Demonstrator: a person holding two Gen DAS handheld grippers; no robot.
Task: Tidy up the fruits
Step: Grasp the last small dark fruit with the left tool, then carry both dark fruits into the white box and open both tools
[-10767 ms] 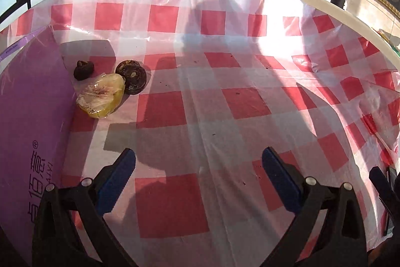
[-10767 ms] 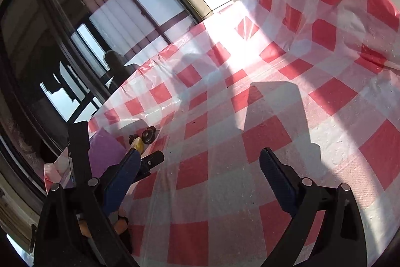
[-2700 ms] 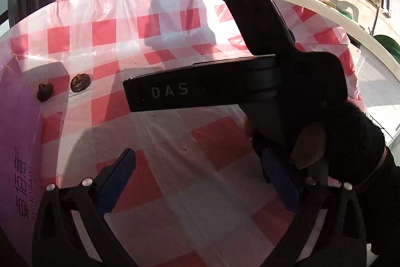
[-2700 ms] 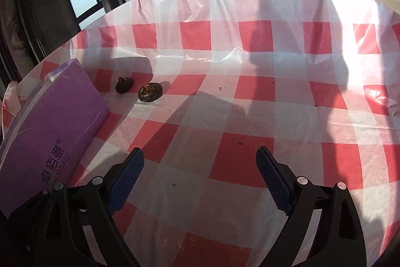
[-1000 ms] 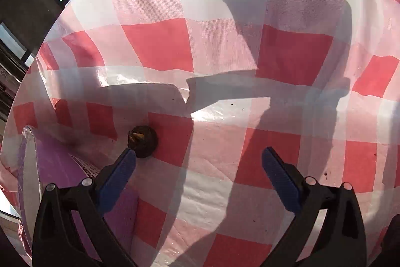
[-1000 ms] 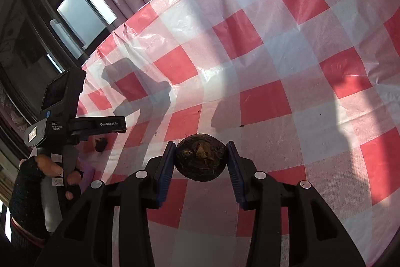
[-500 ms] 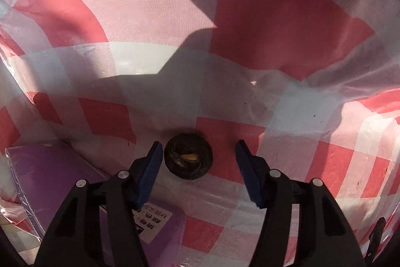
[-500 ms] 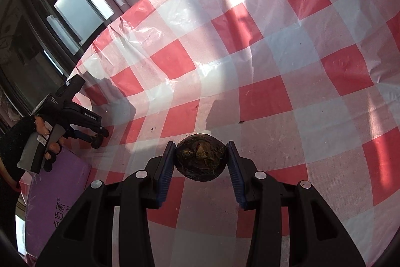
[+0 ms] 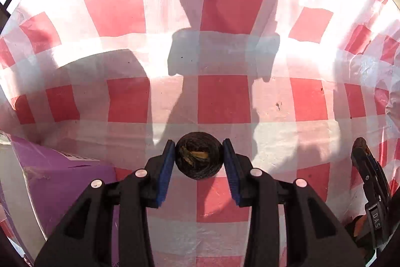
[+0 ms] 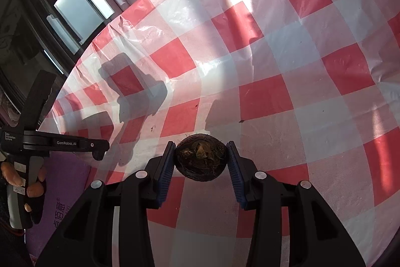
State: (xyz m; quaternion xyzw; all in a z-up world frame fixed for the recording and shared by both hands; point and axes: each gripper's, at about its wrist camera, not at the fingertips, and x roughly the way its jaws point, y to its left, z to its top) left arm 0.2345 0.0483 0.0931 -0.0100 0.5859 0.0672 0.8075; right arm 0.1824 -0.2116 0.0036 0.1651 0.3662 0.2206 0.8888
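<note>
Each gripper clamps one dark round fruit above the red-and-white checked tablecloth (image 9: 225, 101).

The left gripper (image 9: 199, 159) has just been closing, and its blue pads (image 9: 167, 164) now press on both sides of a dark, round, rough-skinned fruit (image 9: 199, 159) with a yellowish patch on its face; it points steeply down at the cloth, with a purple box (image 9: 62, 182) just to its lower left. The right gripper (image 10: 201, 158) is clenched on a second dark fruit (image 10: 201, 157), hairy and brown at the top, held above a red square. In the right wrist view the person's gloved left hand (image 10: 27, 187) holds its gripper handle at the left edge, over the purple box. The right gripper's tip shows at the right edge of the left wrist view.
</note>
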